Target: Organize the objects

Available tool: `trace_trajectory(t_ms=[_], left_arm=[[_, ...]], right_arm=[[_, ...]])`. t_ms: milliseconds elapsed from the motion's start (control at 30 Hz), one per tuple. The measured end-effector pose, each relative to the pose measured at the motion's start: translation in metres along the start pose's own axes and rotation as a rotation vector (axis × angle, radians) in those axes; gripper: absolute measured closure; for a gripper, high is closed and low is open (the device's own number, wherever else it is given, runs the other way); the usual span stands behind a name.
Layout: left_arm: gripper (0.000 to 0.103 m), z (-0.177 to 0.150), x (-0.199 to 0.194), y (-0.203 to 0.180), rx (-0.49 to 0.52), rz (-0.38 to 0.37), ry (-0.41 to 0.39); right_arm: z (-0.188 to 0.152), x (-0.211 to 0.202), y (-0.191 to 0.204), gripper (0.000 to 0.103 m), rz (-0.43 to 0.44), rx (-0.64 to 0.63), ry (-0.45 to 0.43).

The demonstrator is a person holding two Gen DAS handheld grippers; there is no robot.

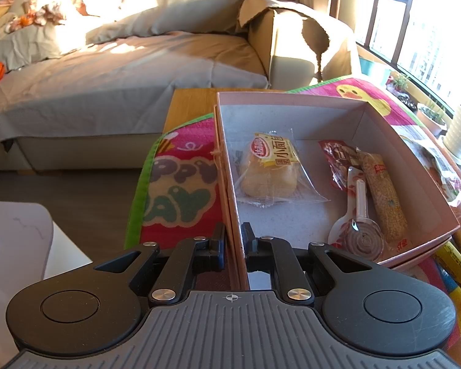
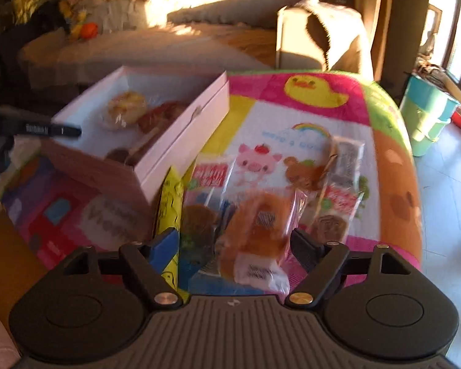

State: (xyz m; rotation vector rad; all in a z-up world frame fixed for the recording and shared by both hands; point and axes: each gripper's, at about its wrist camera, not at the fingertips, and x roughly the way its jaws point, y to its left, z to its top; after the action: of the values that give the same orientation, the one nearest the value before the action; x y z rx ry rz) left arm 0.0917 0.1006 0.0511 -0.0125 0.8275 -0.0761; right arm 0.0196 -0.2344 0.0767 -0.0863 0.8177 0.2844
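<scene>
A pink cardboard box (image 1: 408, 150) stands on a colourful cartoon mat (image 1: 181, 184). It holds a wrapped bun (image 1: 270, 172), a red packet (image 1: 335, 160), a corn packet (image 1: 384, 196) and a clear-headed lollipop (image 1: 361, 224). My left gripper (image 1: 233, 240) is shut on the box's near left wall. In the right wrist view the box (image 2: 181, 141) is at the left. My right gripper (image 2: 235, 244) is open around an orange pastry in clear wrap (image 2: 258, 230). More snack packets (image 2: 338, 184) and a yellow packet (image 2: 169, 203) lie beside it.
A grey bed (image 1: 107, 70) with pillows lies beyond the table. A cardboard box (image 1: 295, 40) stands by it. Windows and potted plants (image 1: 430, 113) are at the right. A teal and green bucket (image 2: 427, 113) stands on the floor. A white surface (image 1: 18, 236) is at the near left.
</scene>
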Motion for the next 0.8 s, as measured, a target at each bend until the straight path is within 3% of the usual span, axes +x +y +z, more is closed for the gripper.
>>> trace_trajectory(t_ms=[167,233,333,467,567,700,800], left_arm=[[0.091,0.0,0.0,0.0,0.0,0.003,-0.001],[0.091,0.001,0.0,-0.001,0.0,0.009,0.0],[0.091,0.001,-0.001,-0.003,0.0,0.018,0.002],[0.091,0.0,-0.003,-0.003,0.002,0.02,-0.001],[0.091,-0.001,-0.003,-0.003,0.002,0.014,-0.004],[0.091,-0.001,-0.003,-0.002,-0.004,0.007,-0.008],[0.09,-0.002,-0.003,-0.002,-0.006,0.004,-0.008]], right_arm=[[0.016,0.023,-0.042,0.021,-0.156,0.187,-0.025],[0.018,0.043,-0.055,0.028,-0.213,0.254,-0.006],[0.016,0.06,-0.068,0.029,-0.223,0.341,-0.013],[0.007,0.048,-0.069,0.031,-0.196,0.409,-0.085],[0.005,0.031,-0.069,0.031,-0.223,0.407,-0.126],[-0.003,0.035,-0.073,0.032,-0.349,0.367,-0.072],[-0.014,0.037,-0.065,0.032,-0.279,0.336,-0.032]])
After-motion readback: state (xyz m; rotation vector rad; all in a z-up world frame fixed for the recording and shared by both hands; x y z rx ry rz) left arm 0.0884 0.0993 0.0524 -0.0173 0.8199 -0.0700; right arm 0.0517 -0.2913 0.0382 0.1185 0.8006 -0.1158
